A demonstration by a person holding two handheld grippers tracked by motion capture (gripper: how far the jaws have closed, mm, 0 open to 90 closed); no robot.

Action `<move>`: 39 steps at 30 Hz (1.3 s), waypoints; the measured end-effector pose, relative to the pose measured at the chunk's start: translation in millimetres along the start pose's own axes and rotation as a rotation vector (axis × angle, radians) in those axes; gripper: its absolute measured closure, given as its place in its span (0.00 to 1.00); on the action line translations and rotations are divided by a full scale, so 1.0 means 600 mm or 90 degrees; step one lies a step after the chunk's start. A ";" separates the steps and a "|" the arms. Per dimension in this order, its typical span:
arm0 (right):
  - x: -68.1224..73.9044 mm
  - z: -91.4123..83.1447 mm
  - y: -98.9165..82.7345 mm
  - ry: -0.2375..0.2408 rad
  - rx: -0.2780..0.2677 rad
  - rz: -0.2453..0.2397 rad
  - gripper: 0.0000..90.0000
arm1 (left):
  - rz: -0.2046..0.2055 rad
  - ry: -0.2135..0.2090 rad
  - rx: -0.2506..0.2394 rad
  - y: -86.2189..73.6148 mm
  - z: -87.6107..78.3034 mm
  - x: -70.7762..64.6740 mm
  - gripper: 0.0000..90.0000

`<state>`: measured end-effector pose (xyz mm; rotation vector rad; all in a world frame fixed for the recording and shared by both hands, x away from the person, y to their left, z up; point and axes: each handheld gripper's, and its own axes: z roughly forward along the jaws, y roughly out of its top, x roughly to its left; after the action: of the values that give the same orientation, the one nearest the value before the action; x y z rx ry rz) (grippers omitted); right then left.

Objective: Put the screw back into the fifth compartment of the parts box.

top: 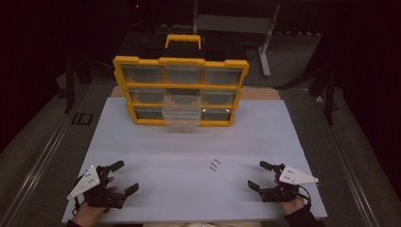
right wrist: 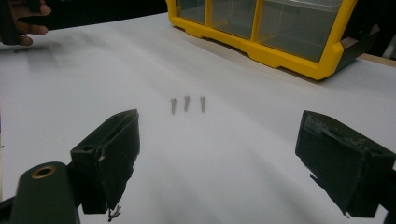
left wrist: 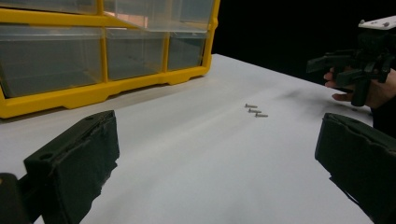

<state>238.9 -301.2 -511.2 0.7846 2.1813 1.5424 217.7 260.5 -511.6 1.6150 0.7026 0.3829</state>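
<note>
Inspection of the white surface (top: 189, 142): 3 small screws (top: 214, 164) lie side by side on it, bare and untouched, a little right of the middle and towards the near edge. They sit between the 2 grippers, nearer the right one, and well apart from both.

Left gripper (top: 124, 177): held in the person's left hand (top: 90, 210) at the near left corner of the surface. Its jaws stand wide apart with nothing between them; in the left gripper view only bare surface lies in the gap, and the screws (left wrist: 256, 111) show farther off, to the right of centre.

Right gripper (top: 260, 175): held in the person's right hand (top: 294, 204) at the near right of the surface. Its jaws are likewise spread wide and hold nothing. In the right gripper view the screws (right wrist: 187, 103) lie ahead of the gap, parallel to one another, clear of both jaws.

Yellow organiser (top: 180, 91): stands upright at the far side of the surface, centred, with 3 rows of 3 clear drawers and a yellow handle on top. The clear drawer (top: 181, 113) in the middle column is pulled out towards the near side; which row it belongs to I cannot tell for certain. It is well apart from the screws.
</note>
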 end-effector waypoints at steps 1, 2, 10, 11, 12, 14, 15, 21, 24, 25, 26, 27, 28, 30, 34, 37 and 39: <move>0.000 0.000 0.000 0.001 0.001 0.000 0.15 | 0.000 0.001 -0.003 0.001 0.000 0.000 0.00; 0.000 0.000 0.000 0.002 0.002 0.000 0.15 | -0.001 0.001 -0.004 0.001 -0.001 0.000 0.00; 0.000 0.000 0.001 0.002 0.006 0.008 0.15 | 0.003 -0.003 -0.003 0.002 0.000 -0.002 0.00; 0.000 0.000 0.001 0.004 0.007 0.009 0.15 | 0.003 -0.003 -0.004 0.002 0.000 -0.002 0.00; 0.000 0.001 0.000 0.004 0.009 0.009 0.15 | 0.003 -0.003 -0.004 0.002 0.000 -0.002 0.00; -0.001 0.003 -0.001 0.006 0.017 0.013 0.15 | 0.006 -0.002 -0.003 0.002 0.000 -0.002 0.00; -0.002 0.004 -0.001 0.008 0.019 0.016 0.15 | 0.006 -0.003 -0.003 0.003 0.000 -0.002 0.00; -0.004 0.007 -0.003 0.008 0.027 0.019 0.15 | 0.006 -0.001 -0.003 0.003 -0.001 -0.002 0.00; -0.005 0.007 -0.001 0.003 0.028 0.021 0.15 | 0.007 0.000 -0.003 0.003 -0.001 -0.003 0.00; -0.006 0.006 0.002 -0.005 0.028 0.022 0.16 | 0.007 0.001 -0.003 0.003 -0.001 -0.002 0.00; -0.006 0.006 0.002 -0.005 0.028 0.022 0.16 | 0.006 0.001 -0.003 0.003 -0.001 -0.002 0.00; -0.006 0.005 0.004 -0.008 0.025 0.020 0.16 | 0.006 0.001 -0.003 0.003 -0.001 -0.002 0.00; -0.006 0.005 0.004 -0.008 0.025 0.020 0.16 | 0.006 0.001 -0.003 0.003 -0.001 -0.002 0.00; -0.003 0.003 0.021 -0.014 0.030 0.026 0.16 | 0.006 0.003 -0.005 0.003 -0.001 -0.002 0.01; -0.003 0.006 0.033 0.004 0.048 0.042 0.15 | 0.005 0.003 -0.007 0.003 -0.001 -0.001 0.01; -0.001 0.013 0.052 0.007 0.050 0.042 0.15 | 0.003 0.003 -0.009 0.004 -0.001 -0.002 0.00; 0.000 0.018 0.062 -0.003 0.050 0.036 0.15 | 0.003 0.002 -0.009 0.004 -0.001 -0.002 0.01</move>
<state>253.8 -283.8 -479.7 0.8795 2.2463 1.4880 217.1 260.2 -509.0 1.6029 0.6979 0.3931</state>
